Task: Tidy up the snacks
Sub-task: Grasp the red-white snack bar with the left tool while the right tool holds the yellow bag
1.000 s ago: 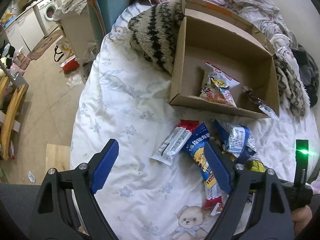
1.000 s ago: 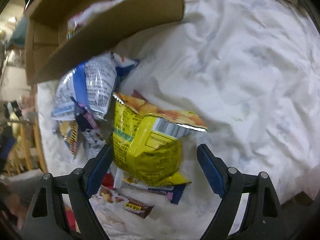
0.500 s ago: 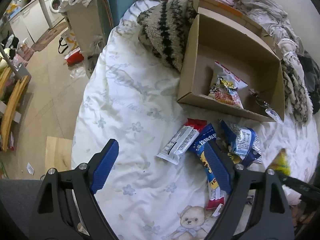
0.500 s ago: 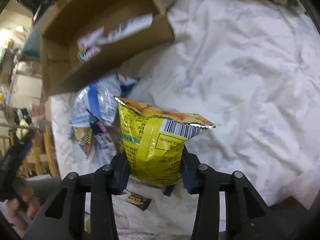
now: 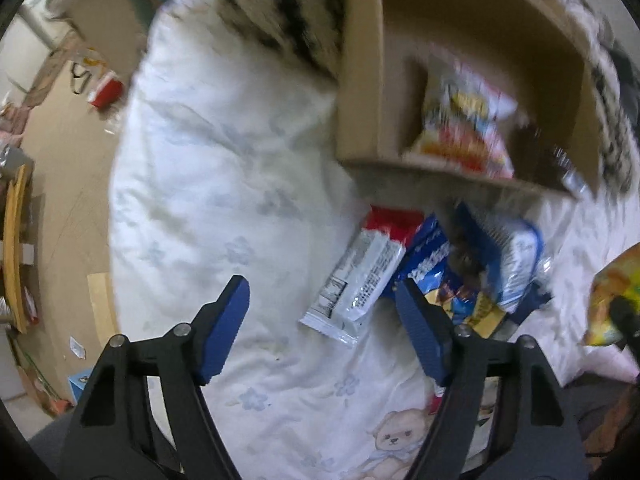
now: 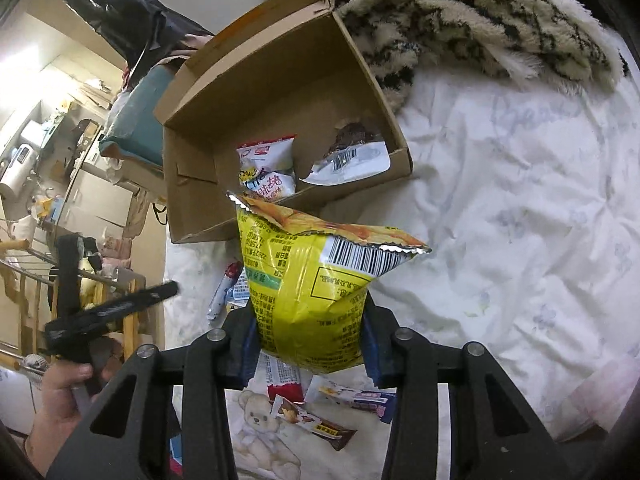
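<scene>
Since a second ago the right gripper [image 6: 306,338] has clamped its fingers [image 6: 244,344] on the yellow chip bag [image 6: 316,296] and lifted it off the bed [image 6: 520,240]; the bag now hangs in front of the cardboard box [image 6: 276,92]. Blue pads squeeze the bag's lower half from both sides. Meanwhile the left gripper [image 5: 320,324] has dropped closer to the loose snacks, and its fingers [image 5: 224,328] are closing with nothing between them, just bedsheet below. A silver-and-red wrapper [image 5: 360,276] lies just beyond them, touching a blue packet [image 5: 436,264]. Inside the box rest a white-and-red snack bag [image 6: 268,168] and a silver pouch [image 6: 352,160]. Behind the box lies a fuzzy striped blanket [image 6: 480,20].
</scene>
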A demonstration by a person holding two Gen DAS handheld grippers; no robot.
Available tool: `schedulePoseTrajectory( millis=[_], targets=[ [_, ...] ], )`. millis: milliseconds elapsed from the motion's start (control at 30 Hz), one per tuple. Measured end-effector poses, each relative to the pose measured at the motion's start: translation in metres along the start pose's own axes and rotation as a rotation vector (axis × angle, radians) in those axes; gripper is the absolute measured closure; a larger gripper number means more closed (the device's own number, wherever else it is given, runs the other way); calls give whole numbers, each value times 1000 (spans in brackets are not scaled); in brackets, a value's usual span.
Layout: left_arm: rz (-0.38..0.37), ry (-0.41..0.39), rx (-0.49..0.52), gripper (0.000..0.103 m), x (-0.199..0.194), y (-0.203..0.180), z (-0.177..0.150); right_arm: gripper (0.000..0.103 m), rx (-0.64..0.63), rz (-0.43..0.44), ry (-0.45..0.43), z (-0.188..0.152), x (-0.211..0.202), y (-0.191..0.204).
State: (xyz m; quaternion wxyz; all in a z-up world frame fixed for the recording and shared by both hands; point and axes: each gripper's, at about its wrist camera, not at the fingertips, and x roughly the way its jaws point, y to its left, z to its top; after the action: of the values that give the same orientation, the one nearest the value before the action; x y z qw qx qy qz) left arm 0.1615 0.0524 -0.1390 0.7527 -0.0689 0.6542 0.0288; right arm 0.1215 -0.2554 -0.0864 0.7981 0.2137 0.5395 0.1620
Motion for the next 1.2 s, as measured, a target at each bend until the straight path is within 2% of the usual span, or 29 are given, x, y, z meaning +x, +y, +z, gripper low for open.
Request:
schedulePoseTrajectory(
  millis=[67, 200, 400, 467, 600, 733, 933, 1200],
  targets=[
    [20, 50, 56, 32, 17, -9, -1, 60, -2, 0, 6, 0, -2, -2],
    [52, 74, 126, 32, 33, -24, -5, 60, 12, -7, 29, 1, 7, -5],
    [113, 47, 196, 34, 37, -39, -3, 60, 20, 44, 12, 6, 4, -1],
    [115, 62, 208, 52, 44, -41, -3, 60, 13, 51, 0, 8, 2, 0],
    [85, 96, 199, 67, 56, -40, -2, 60, 19, 54, -2, 9, 2, 0],
    [82, 72, 196, 77, 49, -39, -8, 60, 11, 54, -8, 9, 1, 1],
    [67, 61, 143, 77, 23, -34, -29, 60, 12, 65, -9, 9, -3, 3],
    [74, -38, 109, 77, -21, -37, -45, 60, -16, 77, -12, 4, -10, 11]
  ],
)
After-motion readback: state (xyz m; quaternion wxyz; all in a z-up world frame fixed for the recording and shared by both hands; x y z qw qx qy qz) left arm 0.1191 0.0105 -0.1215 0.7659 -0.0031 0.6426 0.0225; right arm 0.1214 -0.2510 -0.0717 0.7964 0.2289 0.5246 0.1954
